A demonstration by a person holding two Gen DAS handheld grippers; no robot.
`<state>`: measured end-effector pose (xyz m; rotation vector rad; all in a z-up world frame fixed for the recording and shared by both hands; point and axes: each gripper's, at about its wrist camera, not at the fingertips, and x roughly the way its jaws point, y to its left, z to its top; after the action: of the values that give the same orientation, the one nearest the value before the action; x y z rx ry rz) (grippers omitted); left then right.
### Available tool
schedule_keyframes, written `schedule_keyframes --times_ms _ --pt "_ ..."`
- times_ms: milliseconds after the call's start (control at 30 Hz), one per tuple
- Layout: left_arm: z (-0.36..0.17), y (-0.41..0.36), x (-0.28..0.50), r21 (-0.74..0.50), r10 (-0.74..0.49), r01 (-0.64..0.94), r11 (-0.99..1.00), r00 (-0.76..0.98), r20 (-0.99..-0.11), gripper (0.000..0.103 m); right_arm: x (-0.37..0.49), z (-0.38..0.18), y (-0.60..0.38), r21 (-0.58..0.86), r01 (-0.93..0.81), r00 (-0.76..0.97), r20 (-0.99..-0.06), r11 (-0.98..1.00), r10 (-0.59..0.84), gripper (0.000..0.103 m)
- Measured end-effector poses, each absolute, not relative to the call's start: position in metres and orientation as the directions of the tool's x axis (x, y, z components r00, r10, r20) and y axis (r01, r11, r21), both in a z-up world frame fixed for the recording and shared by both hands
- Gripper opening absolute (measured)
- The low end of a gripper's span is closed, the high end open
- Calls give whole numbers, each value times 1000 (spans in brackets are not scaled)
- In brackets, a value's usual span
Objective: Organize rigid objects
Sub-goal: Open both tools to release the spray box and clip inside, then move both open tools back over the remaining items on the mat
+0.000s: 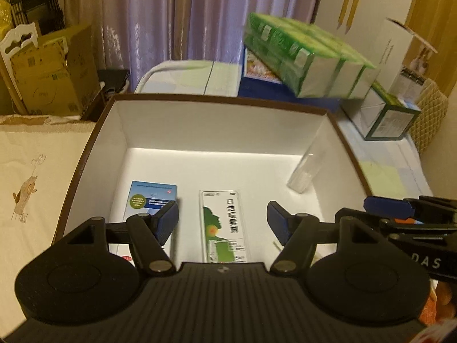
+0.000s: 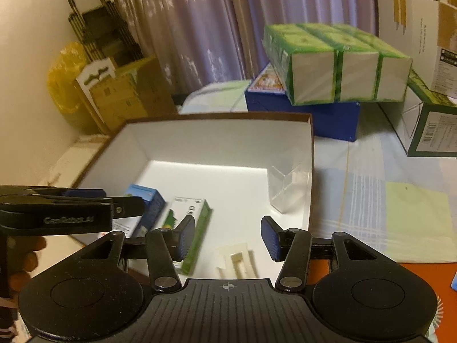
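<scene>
Both grippers hang over the brown-rimmed box [image 1: 217,98], nothing pinched. My left gripper [image 1: 222,220] has its fingers spread, the green-and-white carton [image 1: 224,225] lying flat below the gap. My right gripper [image 2: 228,238] is spread too, the cream insert [image 2: 238,260] loose beneath it. The blue carton [image 1: 151,200] sits at nine o'clock of the green one. The clear plastic case [image 2: 288,183] leans on the wall at two o'clock. I could knock it over reaching back in, or clip the rim.

Checked bedsheet [image 2: 371,194] carries brown tray [image 2: 217,117], blue box [image 2: 314,114]
</scene>
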<state>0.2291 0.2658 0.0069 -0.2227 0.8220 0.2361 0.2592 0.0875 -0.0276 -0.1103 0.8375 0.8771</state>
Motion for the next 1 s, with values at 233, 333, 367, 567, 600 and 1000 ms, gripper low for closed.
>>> schedule_keyframes --times_ms 233,333,367,567,600,1000 --pt "23 238 205 -104 99 -242 965 700 -707 65 235 -11 53 274 -713 366 -639 645 676 57" --pt "26 224 196 -113 77 -217 970 710 -700 65 225 -7 33 294 -707 367 -625 644 689 60" --pt "27 218 193 -114 70 -207 972 713 -697 65 222 -6 27 301 -703 367 -622 644 692 61" --pt "23 182 176 -122 17 -144 982 713 -701 65 206 -9 -17 310 -682 379 -624 662 683 63" --pt "20 175 174 -124 7 -134 983 709 -705 65 204 -10 -25 307 -676 384 -629 670 676 64" --pt "0 106 164 -151 -95 -28 988 663 -743 65 190 -23 -103 265 -608 423 -690 748 588 64"
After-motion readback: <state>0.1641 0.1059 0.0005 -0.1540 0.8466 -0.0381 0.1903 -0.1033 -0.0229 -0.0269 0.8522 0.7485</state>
